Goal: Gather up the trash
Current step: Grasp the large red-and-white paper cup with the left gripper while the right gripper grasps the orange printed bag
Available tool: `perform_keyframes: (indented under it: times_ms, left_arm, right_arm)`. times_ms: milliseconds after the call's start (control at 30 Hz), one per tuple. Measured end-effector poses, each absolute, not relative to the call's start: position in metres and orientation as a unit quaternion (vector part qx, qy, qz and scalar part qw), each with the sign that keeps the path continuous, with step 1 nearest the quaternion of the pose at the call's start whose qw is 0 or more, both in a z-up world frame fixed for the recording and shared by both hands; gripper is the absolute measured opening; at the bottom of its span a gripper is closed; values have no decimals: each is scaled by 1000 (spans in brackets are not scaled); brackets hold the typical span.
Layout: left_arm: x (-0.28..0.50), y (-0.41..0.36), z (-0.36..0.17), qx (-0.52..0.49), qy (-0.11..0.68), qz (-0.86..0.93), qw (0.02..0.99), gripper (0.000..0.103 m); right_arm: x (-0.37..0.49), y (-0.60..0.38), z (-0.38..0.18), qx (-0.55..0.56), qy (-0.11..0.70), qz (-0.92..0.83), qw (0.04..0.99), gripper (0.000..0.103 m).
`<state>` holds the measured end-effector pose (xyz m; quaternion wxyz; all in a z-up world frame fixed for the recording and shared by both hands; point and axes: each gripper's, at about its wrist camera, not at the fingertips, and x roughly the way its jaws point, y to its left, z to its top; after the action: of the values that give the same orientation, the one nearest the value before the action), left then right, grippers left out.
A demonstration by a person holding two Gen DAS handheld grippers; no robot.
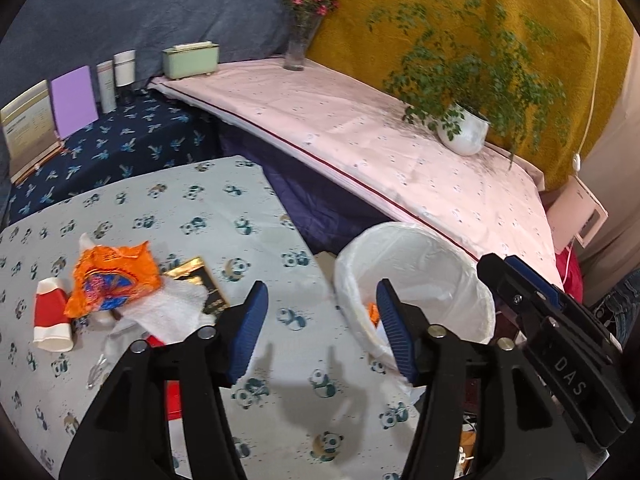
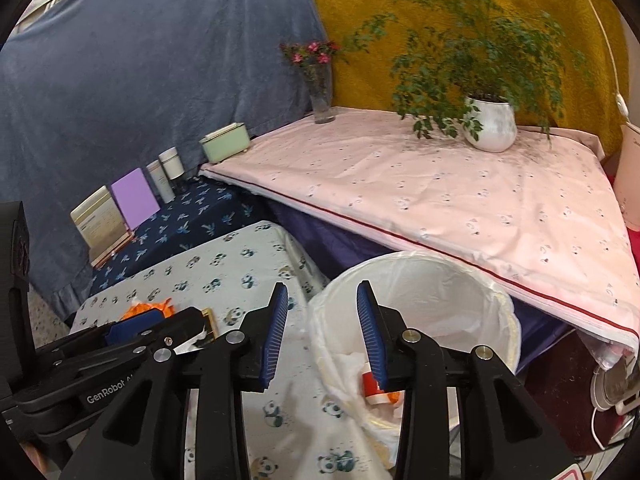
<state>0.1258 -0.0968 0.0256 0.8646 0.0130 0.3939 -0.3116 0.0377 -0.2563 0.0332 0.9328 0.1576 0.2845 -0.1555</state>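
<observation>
From the left wrist, the left gripper [image 1: 322, 328] hangs over the panda-print table [image 1: 224, 216] with its blue fingers [image 1: 248, 332] spread wide and nothing between them. To its left lies a heap of trash: a crumpled orange wrapper [image 1: 114, 280], a red and white paper cup [image 1: 52, 316] lying on its side just beside it, a white tissue [image 1: 172, 312] under the wrapper's edge, and a black and gold packet [image 1: 200, 280] touching the tissue. The bin [image 1: 416, 280], lined with a white bag, stands off the table's right edge, just beyond the right finger; a bit of orange shows inside it. The right gripper [image 1: 552, 320] reaches in from the right, past the bin's rim; this view does not show how its fingers stand. Behind, a pink-covered shelf carries a potted plant [image 1: 464, 128] and a vase [image 1: 298, 46] of pink flowers.

From the right wrist, the right gripper [image 2: 322, 336] is above the bin [image 2: 420, 292], its fingers [image 2: 370, 336] spread and holding nothing. One finger is over the table edge, the other over the bin's mouth. Inside the bin lie a red and white cup [image 2: 374, 388] and some white tissue. The left gripper [image 2: 120, 344] lies low at left, above the orange wrapper [image 2: 148, 308] and the gold-edged packet [image 2: 208, 320].
</observation>
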Motion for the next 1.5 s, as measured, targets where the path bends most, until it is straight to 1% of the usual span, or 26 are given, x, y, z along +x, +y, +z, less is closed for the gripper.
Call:
perform_keyframes:
  times_ms: [133, 167, 233, 300, 433, 500, 600, 800, 933, 1133, 1500]
  left_arm:
    - [131, -71, 25, 3, 392, -285, 875, 60]
    - [133, -66, 25, 1, 392, -278, 877, 66]
    - [136, -49, 23, -4, 389, -257, 885, 76]
    - [138, -35, 22, -7, 385, -237, 892, 78]
    - [147, -4, 13, -16, 393, -201, 897, 80]
    - [149, 10, 10, -21, 396, -183, 900, 86]
    - [155, 33, 3, -26, 397, -150, 905, 90]
    - [169, 73, -15, -38, 413, -103, 904, 93]
    - [179, 96, -27, -42, 424, -78, 901, 93]
    - [198, 121, -48, -54, 449, -61, 890, 93]
    - [234, 129, -77, -54, 481, -67, 873, 94]
  right_arm:
    - [46, -236, 33, 151, 290, -136, 935, 38]
    - [49, -230, 32, 149, 292, -129, 936, 39]
    - [52, -222, 31, 146, 295, -120, 937, 42]
    - [57, -211, 30, 141, 299, -109, 938, 43]
    - [68, -193, 26, 134, 311, -88, 937, 43]
    - [73, -184, 23, 131, 317, -80, 936, 44]
    - [80, -168, 19, 124, 324, -65, 936, 47]
    - [97, -138, 9, 115, 340, -43, 932, 47]
    - [111, -120, 1, 109, 352, -27, 929, 49]
    - [136, -95, -12, 102, 371, -9, 923, 50]
    - [183, -63, -35, 95, 400, 17, 911, 50]
